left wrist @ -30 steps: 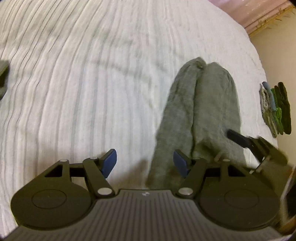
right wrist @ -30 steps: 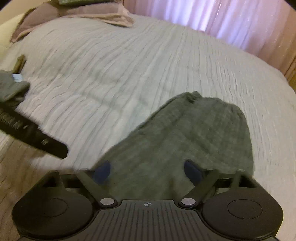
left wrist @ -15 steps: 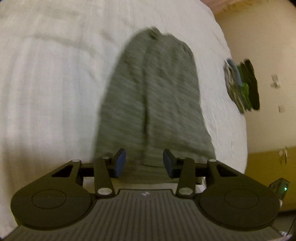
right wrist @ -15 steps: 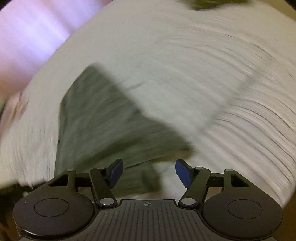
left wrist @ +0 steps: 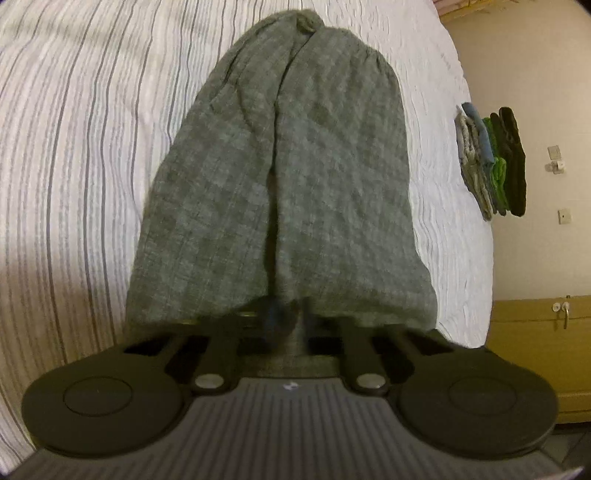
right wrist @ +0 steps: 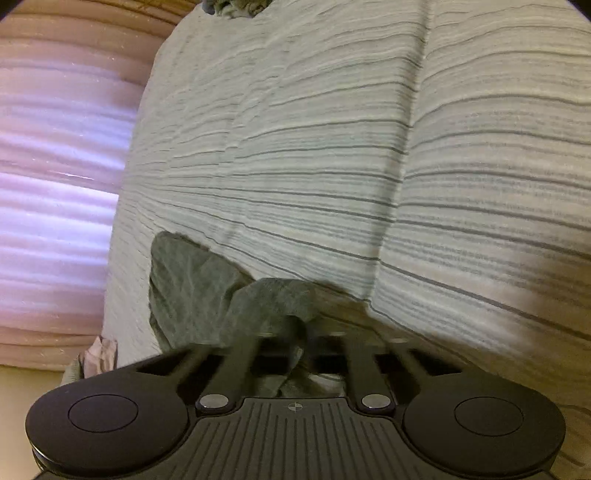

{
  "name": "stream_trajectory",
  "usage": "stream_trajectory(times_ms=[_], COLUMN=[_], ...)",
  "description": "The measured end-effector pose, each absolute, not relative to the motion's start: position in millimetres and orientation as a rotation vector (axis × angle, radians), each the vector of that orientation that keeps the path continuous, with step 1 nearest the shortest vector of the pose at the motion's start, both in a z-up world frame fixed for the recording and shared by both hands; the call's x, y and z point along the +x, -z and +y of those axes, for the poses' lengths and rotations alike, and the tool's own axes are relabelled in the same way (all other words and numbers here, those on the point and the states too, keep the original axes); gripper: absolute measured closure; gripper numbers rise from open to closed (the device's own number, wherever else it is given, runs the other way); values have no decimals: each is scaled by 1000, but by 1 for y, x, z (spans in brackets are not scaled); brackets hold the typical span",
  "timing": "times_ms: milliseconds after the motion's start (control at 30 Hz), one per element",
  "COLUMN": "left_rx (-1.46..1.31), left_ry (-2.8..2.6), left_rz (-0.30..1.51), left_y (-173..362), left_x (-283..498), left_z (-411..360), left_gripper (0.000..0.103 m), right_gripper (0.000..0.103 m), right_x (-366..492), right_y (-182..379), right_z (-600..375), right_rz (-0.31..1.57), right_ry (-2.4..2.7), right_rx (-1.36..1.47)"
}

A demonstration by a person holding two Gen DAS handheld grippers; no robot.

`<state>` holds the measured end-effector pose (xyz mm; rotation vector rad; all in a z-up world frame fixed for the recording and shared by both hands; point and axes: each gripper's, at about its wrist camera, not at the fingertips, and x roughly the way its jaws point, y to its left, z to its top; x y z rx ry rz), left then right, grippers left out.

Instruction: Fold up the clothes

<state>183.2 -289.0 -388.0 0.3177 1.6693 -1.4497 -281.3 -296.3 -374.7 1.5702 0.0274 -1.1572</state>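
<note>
A grey knit garment (left wrist: 280, 177) lies lengthwise on the striped bedspread (left wrist: 74, 147), folded in two long halves with a seam down the middle. My left gripper (left wrist: 288, 314) is shut on its near edge, the fingertips buried in the cloth. In the right wrist view the same grey garment (right wrist: 207, 291) bunches at the lower left, and my right gripper (right wrist: 306, 343) is shut on a corner of it. The pads of both grippers are hidden by fabric.
A stack of folded clothes (left wrist: 491, 162) sits at the bed's right edge. A yellow cabinet (left wrist: 532, 350) stands beside the bed. Pink curtains (right wrist: 55, 184) hang past the far side. Another crumpled garment (right wrist: 236, 7) lies at the bed's far end.
Both grippers were open above the garment's near end. They have closed on its edge, and the right gripper has swung round to face across the bed.
</note>
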Motion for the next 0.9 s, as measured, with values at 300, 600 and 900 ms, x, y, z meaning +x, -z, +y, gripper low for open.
stream_trajectory(times_ms=[300, 600, 900], left_rx=[242, 502, 535], left_ry=[1587, 1441, 1473], left_rz=[1530, 1490, 1484], left_y=[329, 385, 372], left_x=[228, 230, 239], left_z=[-279, -253, -261], left_gripper=[103, 103, 89], right_gripper=[103, 103, 27], right_x=[-263, -228, -225], right_y=[321, 356, 307], right_z=[-271, -268, -312], right_rz=[103, 590, 654], right_ry=[1010, 1144, 1216], right_rx=[1492, 1439, 1146])
